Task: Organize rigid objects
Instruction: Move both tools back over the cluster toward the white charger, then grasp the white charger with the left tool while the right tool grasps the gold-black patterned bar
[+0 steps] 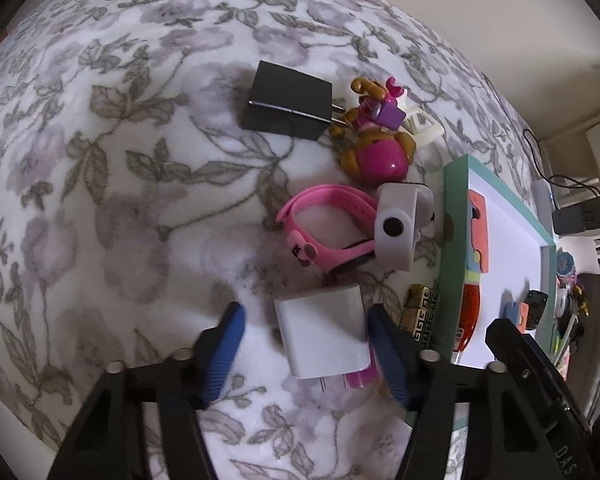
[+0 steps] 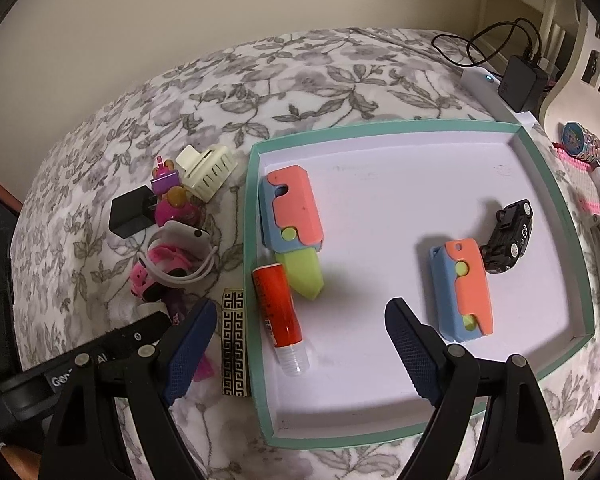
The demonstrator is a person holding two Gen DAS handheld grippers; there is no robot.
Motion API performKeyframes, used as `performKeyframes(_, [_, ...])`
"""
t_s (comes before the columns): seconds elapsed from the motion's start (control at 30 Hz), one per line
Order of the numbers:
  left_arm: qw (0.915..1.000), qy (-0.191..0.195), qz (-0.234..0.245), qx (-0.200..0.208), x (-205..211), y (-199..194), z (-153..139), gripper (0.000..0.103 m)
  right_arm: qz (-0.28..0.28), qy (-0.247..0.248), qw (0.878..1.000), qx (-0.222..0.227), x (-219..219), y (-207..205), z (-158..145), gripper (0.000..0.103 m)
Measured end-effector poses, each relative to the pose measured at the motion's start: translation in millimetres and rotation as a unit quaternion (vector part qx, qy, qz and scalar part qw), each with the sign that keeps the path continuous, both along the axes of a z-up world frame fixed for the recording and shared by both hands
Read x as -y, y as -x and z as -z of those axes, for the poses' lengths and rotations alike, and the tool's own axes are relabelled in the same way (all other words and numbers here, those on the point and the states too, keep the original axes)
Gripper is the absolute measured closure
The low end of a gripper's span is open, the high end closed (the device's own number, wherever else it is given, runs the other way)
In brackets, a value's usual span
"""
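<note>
- My left gripper is spread wide, its blue fingers on either side of the white charger; the right pad sits just beside the charger's edge, the left pad stands apart from it.
- The charger lies flat on the floral blanket, prongs pointing back toward me, with a pink watch beyond it and a black charger further off.
- My right gripper is released and holds nothing, hovering over the near left side of the teal-rimmed tray.
- A red glue stick lies in the tray between my right fingers, untouched.
- Also in the tray: two orange-and-blue toys and a black toy car.
</note>
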State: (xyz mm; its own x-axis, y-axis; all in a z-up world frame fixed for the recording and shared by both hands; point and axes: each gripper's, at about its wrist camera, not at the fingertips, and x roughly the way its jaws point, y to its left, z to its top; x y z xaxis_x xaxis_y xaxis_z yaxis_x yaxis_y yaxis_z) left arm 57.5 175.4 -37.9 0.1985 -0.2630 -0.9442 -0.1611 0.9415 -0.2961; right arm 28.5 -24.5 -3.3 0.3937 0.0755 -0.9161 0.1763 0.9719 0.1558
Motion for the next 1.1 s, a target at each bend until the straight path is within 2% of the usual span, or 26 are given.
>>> performKeyframes(0.07, [0.9999, 0.013, 0.001, 0.002, 0.5, 1.3, -1.2, 0.054, -0.001, -0.002, 1.0, 0.001, -0.9, -0.4, -0.4, 0.016])
performKeyframes(0.3, [0.9999, -0.014, 0.001, 0.002, -5.6, 4.1, -4.3, 0.055, -0.028, -0.009, 1.0, 0.001, -17.7, -2.1, 1.8, 0.016])
performKeyframes(0.47, [0.998, -0.058, -0.023, 0.005, -28.6, 4.5, -7.9, 0.055, -0.066, -0.009, 0.998, 0.007, -37.4, -2.5, 2.6, 0.018])
performKeyframes(0.63, [0.9967, -0.063, -0.051, 0.003, -52.4, 4.5, -8.3, 0.055, -0.096, -0.014, 0.995, 0.009, -53.9, -3.3, 5.3, 0.028])
performKeyframes(0.73, [0.9963, -0.061, -0.06, 0.003, -61.4, 5.9, -8.0, 0.055, -0.111, -0.018, 0.994, -0.002, -62.6, -3.8, 11.4, 0.041])
performKeyframes(0.83, [0.9964, -0.059, -0.061, 0.002, -64.5, 6.7, -8.3, 0.055, -0.12, 0.003, 0.993, -0.002, -69.5, -2.4, 12.9, 0.043])
performKeyframes(0.87, [0.9964, -0.06, -0.06, 0.002, -64.7, 6.4, -8.3, 0.055, -0.119, 0.005, 0.993, -0.004, -69.7, -1.9, 12.8, 0.048])
performKeyframes(0.93, [0.9965, -0.058, -0.059, 0.003, -62.2, 5.5, -8.3, 0.054, -0.126, -0.026, 0.992, -0.011, -69.6, -0.3, 12.1, 0.056])
performKeyframes(0.97, [0.9967, -0.055, -0.059, 0.004, -61.4, 5.3, -9.2, 0.054, -0.13, -0.033, 0.991, -0.013, -70.5, 0.6, 11.6, 0.056])
performKeyframes(1.1, [0.9967, -0.056, -0.059, 0.008, -59.5, 5.3, -12.9, 0.054, -0.128, 0.002, 0.991, -0.029, -75.5, 0.7, 17.4, 0.056])
